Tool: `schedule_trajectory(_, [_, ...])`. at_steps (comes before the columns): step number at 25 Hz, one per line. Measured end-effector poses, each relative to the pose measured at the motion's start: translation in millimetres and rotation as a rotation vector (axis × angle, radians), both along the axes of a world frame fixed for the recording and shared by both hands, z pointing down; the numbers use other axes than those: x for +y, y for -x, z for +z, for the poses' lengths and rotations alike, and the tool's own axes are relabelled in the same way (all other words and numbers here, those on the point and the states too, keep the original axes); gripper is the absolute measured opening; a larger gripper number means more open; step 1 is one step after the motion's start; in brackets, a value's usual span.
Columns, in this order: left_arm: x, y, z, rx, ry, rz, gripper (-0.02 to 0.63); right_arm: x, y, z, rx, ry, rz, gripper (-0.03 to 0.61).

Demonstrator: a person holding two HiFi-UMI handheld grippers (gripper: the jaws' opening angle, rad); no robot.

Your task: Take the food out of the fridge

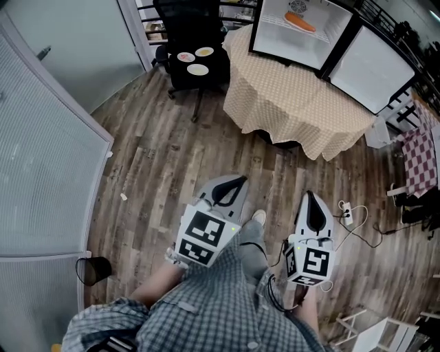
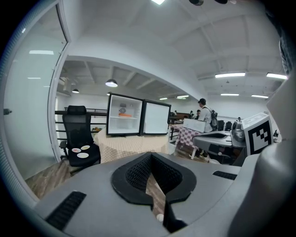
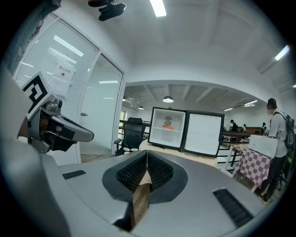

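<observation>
Wood floor [image 1: 165, 158]; open fridge [image 1: 271, 36] on table [image 1: 289, 96]; left gripper [image 1: 237, 181], right gripper [image 1: 311, 196] closed.

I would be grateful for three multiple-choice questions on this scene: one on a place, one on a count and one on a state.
1. Where do the small plates lie?
A. on the tablecloth
B. on the seat of the black office chair
C. on the wooden floor

2. How many small plates are there?
A. two
B. three
C. five

3. How does the fridge door stand?
A. shut
B. taken off and laid flat
C. swung open

Answers:
1. B: the head view shows them on the chair's seat.
2. B: three lie close together there.
3. C: the door stands aside, so the inside of the fridge shows, with orange food on its shelf.
</observation>
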State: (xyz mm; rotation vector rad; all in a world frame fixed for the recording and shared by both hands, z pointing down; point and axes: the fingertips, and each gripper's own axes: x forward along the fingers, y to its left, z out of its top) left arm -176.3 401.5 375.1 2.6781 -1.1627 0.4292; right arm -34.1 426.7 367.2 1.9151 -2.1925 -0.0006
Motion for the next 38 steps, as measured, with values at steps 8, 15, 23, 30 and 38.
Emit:
schedule_trajectory(8, [-35, -16, 2, -0.004, 0.0, -0.036, 0.0, -41, -11, 5, 0.042, 0.003, -0.06, 0.01])
schedule_trajectory(15, [-78, -36, -5, -0.026, -0.015, -0.073, 0.0, -88, -28, 10, 0.011, 0.016, -0.116, 0.009])
schedule_trajectory(23, [-132, -77, -11, -0.029, -0.022, -0.121, 0.0, -155, -68, 0, 0.018, -0.008, -0.167, 0.011])
schedule_trajectory(30, [-179, -114, -25, -0.029, -0.045, -0.154, 0.0, -208, -102, -15, 0.042, -0.042, -0.209, 0.009])
schedule_trajectory(38, [-217, -147, -31, -0.022, -0.077, -0.183, 0.0, -252, -128, -25, 0.057, -0.085, -0.255, 0.009])
